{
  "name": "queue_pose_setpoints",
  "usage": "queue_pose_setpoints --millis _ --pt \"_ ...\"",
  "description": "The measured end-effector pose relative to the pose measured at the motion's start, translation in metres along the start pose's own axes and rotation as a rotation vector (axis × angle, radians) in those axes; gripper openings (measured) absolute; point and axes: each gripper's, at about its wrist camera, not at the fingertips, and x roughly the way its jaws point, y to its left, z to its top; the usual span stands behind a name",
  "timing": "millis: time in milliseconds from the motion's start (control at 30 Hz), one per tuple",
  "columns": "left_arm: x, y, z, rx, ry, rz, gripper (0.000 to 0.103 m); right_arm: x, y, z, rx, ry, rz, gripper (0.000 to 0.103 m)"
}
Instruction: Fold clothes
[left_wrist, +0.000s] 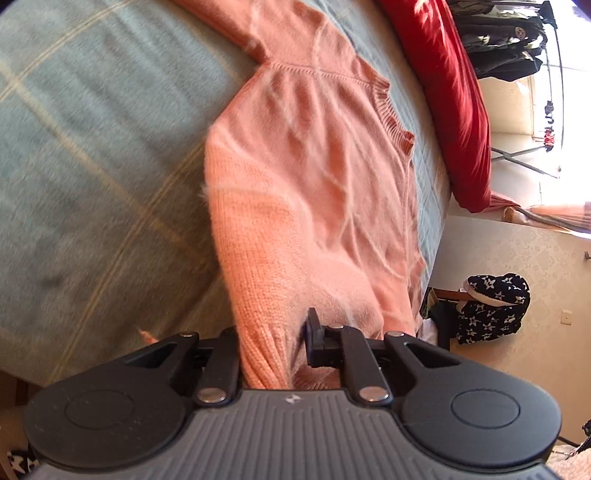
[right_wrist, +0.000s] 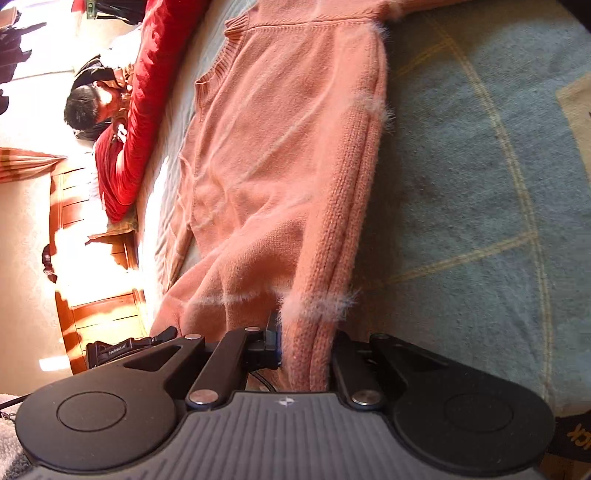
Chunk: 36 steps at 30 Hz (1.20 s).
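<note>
1. My left gripper (left_wrist: 273, 343) is clamped on the pink sweater (left_wrist: 314, 177), knit bunched between its fingers.
2. My right gripper (right_wrist: 306, 350) is pinching the same sweater's edge.
3. The rest lies ahead on the blue bedspread (left_wrist: 92, 147).

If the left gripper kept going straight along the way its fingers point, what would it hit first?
The left gripper is already shut on the pink sweater. Straight ahead lies more of that sweater, spread on the blue-green bedspread, so probably sweater first, though depth is unclear.
</note>
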Motion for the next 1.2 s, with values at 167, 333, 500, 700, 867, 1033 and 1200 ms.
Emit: queue_pose_setpoints --millis 167,333,500,700,867,1033,1200 --pt "0.018 0.050 -0.009 -0.100 0.035 0.104 0.005 0.011 -0.032 -0.002 0.033 0.067 -0.144 0.011" --pt "0.045 0.082 -0.010 -0.145 0.065 0.115 0.005 0.037 -0.059 -0.020 -0.006 0.131 -0.166 0.043" --pt "0.040 0.077 -0.011 -0.087 0.063 0.151 0.005 0.041 -0.057 -0.047 -0.087 0.197 -0.230 0.008" --pt "0.022 0.057 -0.014 -0.042 0.075 0.149 0.005 0.017 -0.047 -0.054 -0.088 0.218 -0.230 0.008" --pt "0.024 0.079 -0.012 -0.081 0.117 0.261 0.018 0.027 -0.067 -0.054 -0.043 0.257 -0.385 0.027" --pt "-0.006 0.058 -0.005 0.091 0.085 0.383 0.018 0.005 -0.053 -0.064 -0.153 0.265 -0.552 0.040" --pt "0.005 0.011 0.030 0.332 -0.027 0.278 0.022 -0.014 0.002 -0.040 -0.326 0.027 -0.447 0.051"
